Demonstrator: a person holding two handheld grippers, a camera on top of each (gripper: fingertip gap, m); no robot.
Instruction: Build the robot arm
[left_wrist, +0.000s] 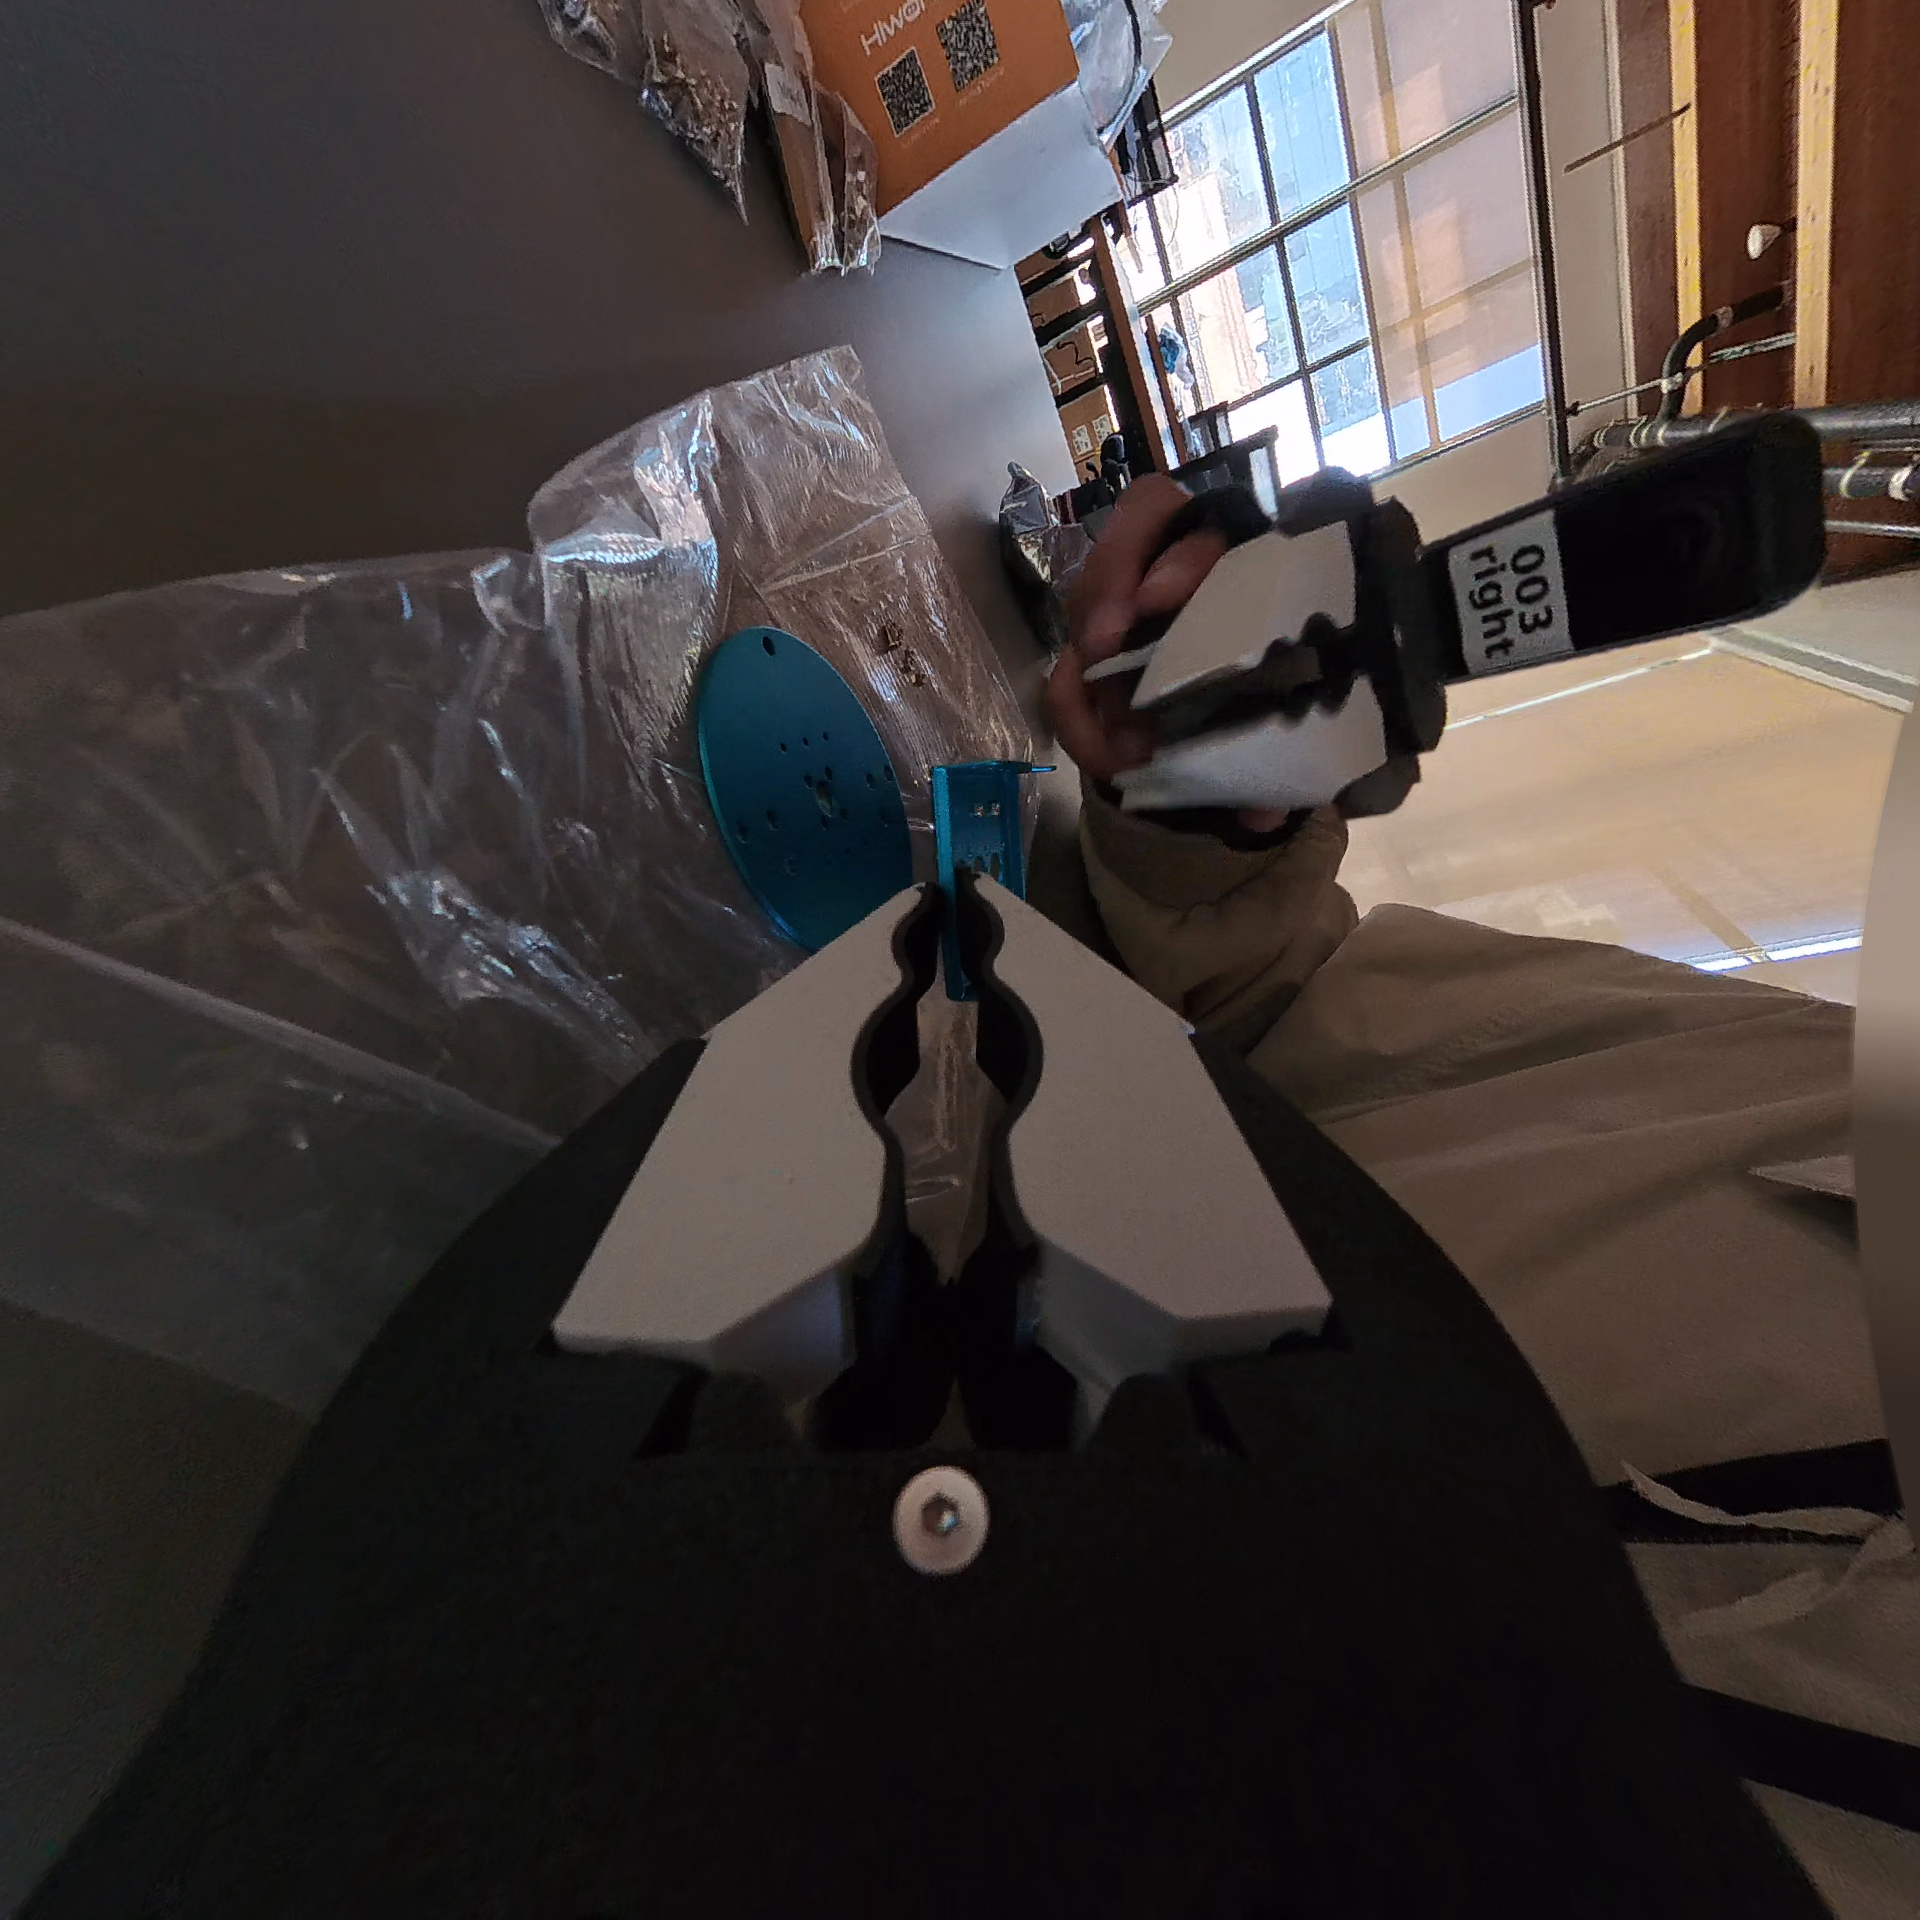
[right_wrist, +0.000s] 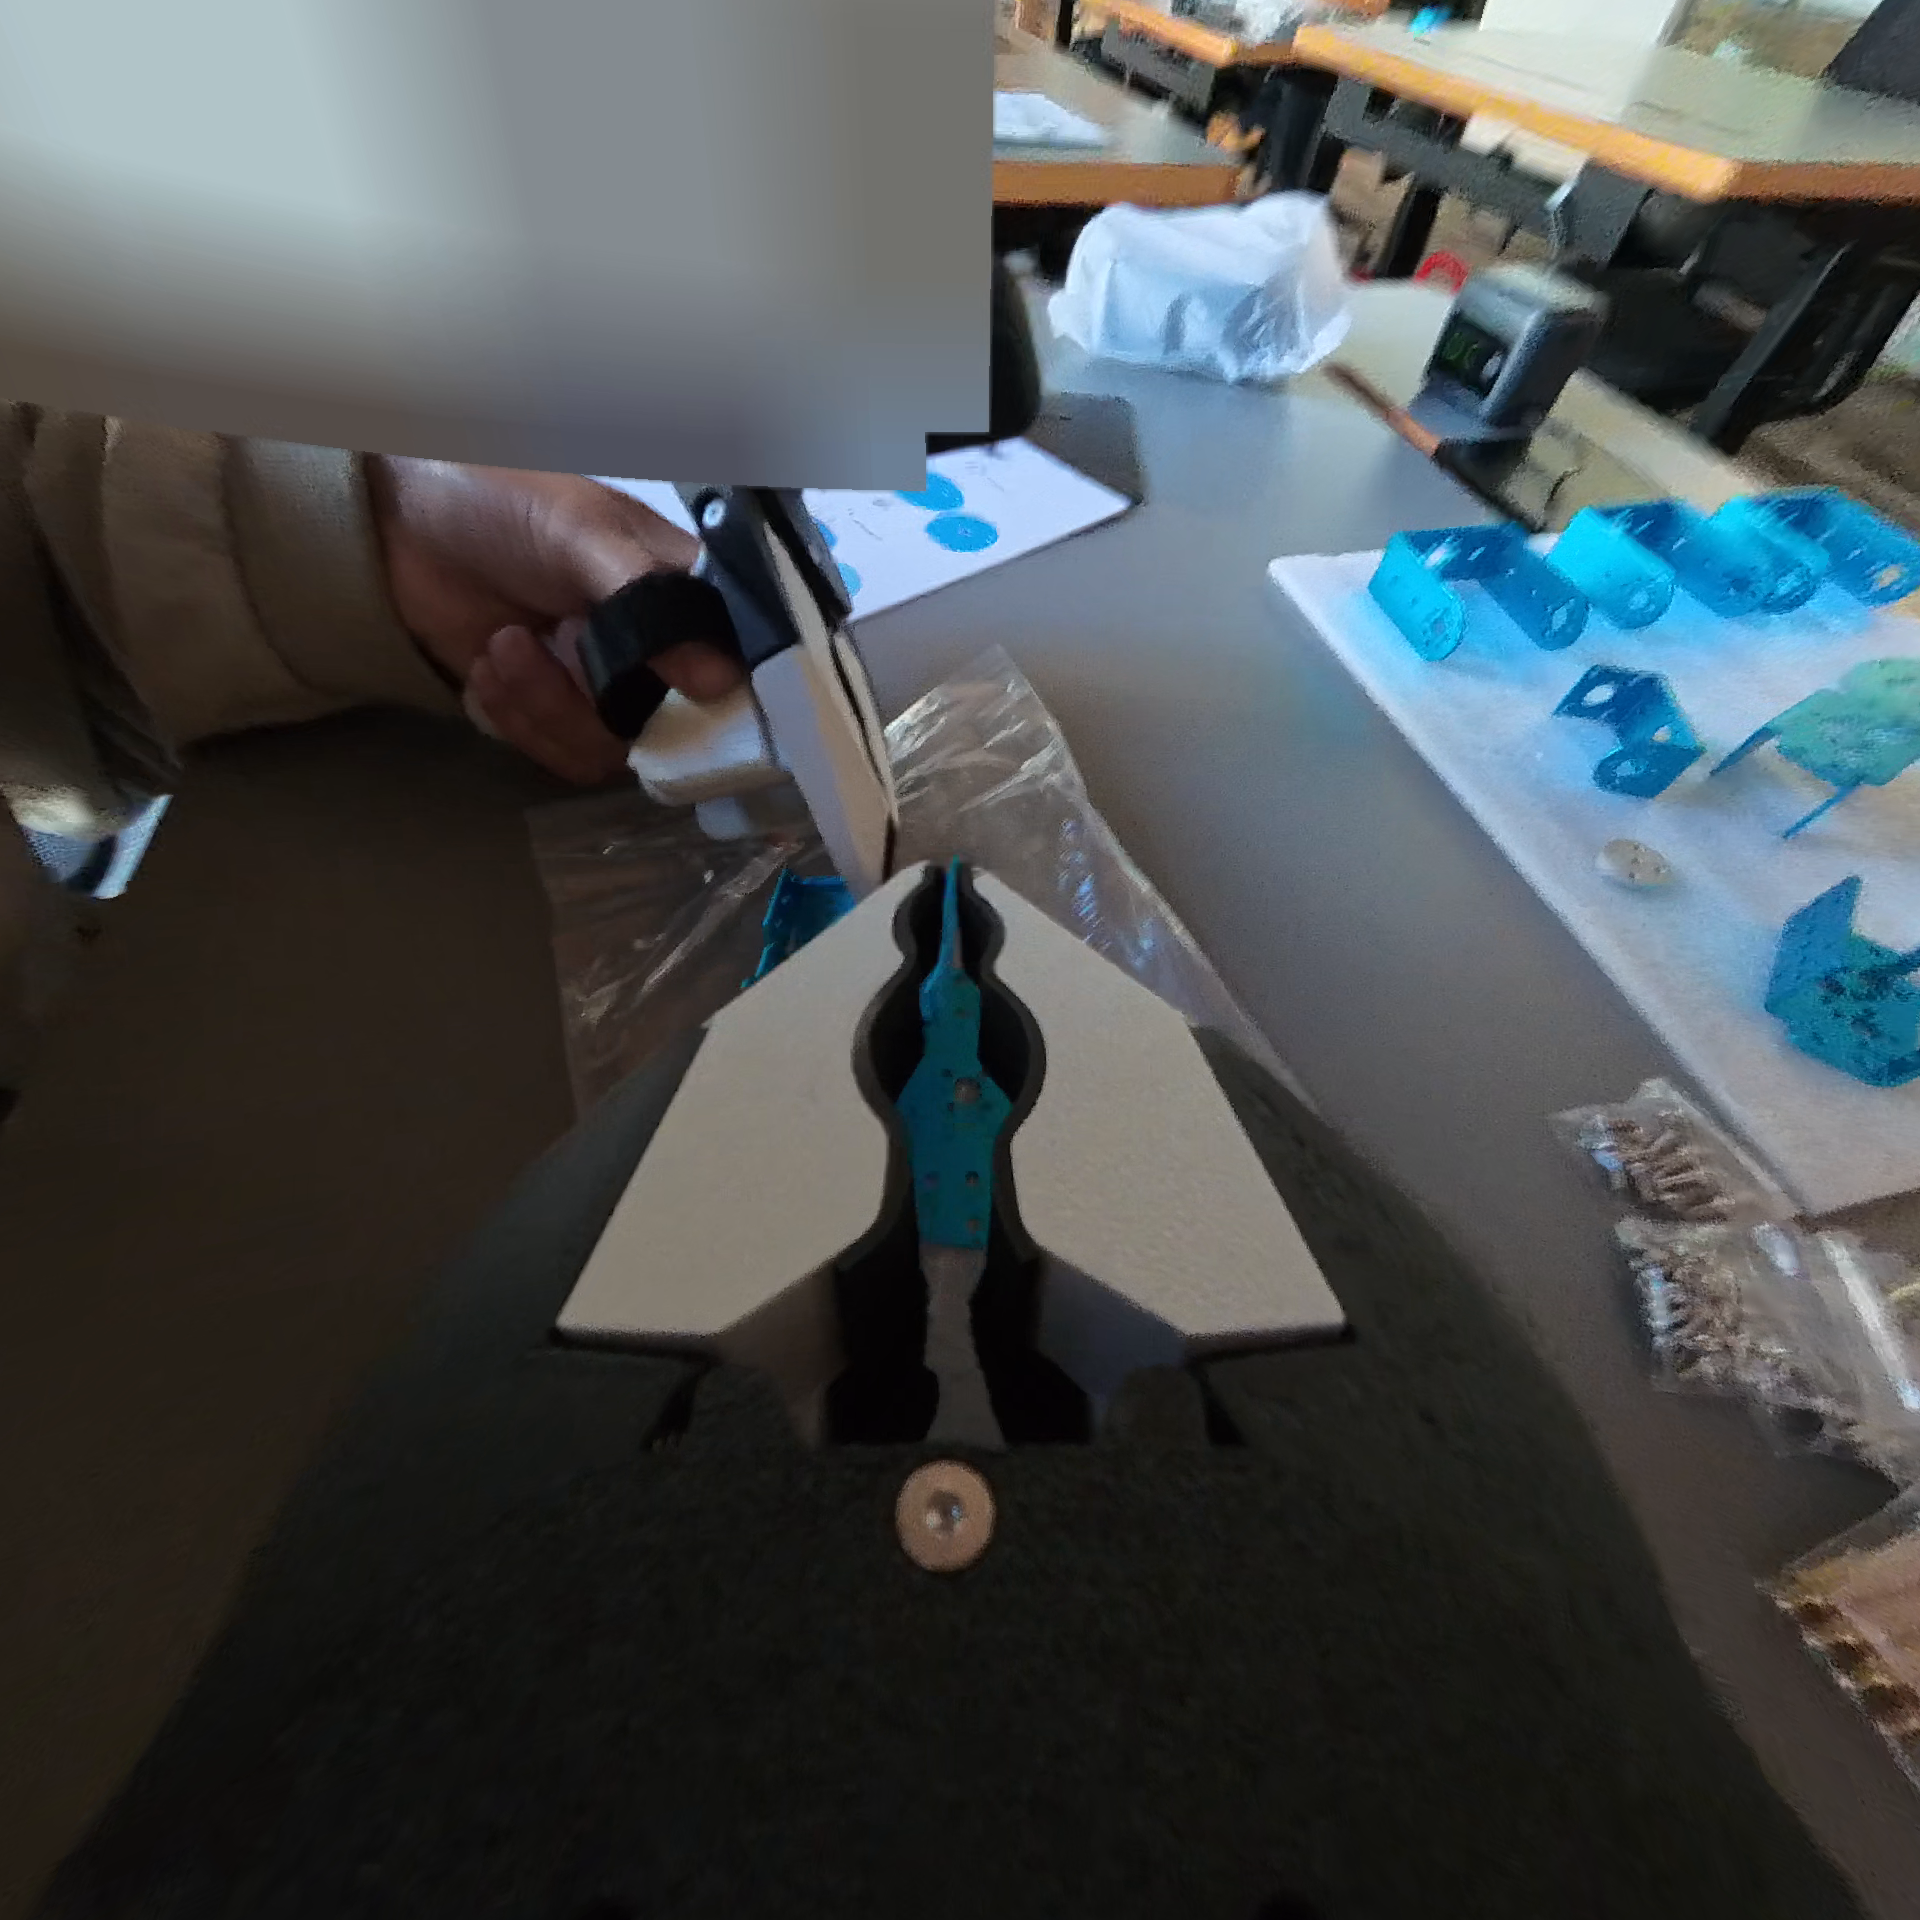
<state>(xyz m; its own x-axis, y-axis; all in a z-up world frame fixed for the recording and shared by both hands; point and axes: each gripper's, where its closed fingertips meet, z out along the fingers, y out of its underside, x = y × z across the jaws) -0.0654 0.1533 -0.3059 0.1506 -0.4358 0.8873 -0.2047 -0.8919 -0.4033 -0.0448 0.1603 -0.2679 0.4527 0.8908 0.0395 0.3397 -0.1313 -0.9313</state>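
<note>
Gripping a small blue metal bracket (left_wrist: 975, 831) at their tips, the left gripper (left_wrist: 954, 902) fingers are clenched on it in the left wrist view. Just beyond lies a round blue plate (left_wrist: 795, 795) drilled with holes, resting on crinkled clear plastic wrap (left_wrist: 436, 748) that covers the grey tabletop (left_wrist: 312, 312). To the right, the right gripper (left_wrist: 1117, 727) is held by a person's hand (left_wrist: 1117, 592) in a beige sleeve. An orange box (left_wrist: 940, 83) and small bags of hardware (left_wrist: 691, 94) sit at the far end.

In the right wrist view, the right gripper (right_wrist: 948, 883) fingers are pressed together on a thin blue perforated plate (right_wrist: 951, 1101), seen edge-on between them. The left gripper (right_wrist: 883, 831) reaches in from the upper left, its tips just beside the right gripper's, with another blue piece (right_wrist: 800, 914) below them. On the right, a white board (right_wrist: 1455, 727) carries several blue brackets (right_wrist: 1475, 592), and packets of screws (right_wrist: 1662, 1174) lie near it.
</note>
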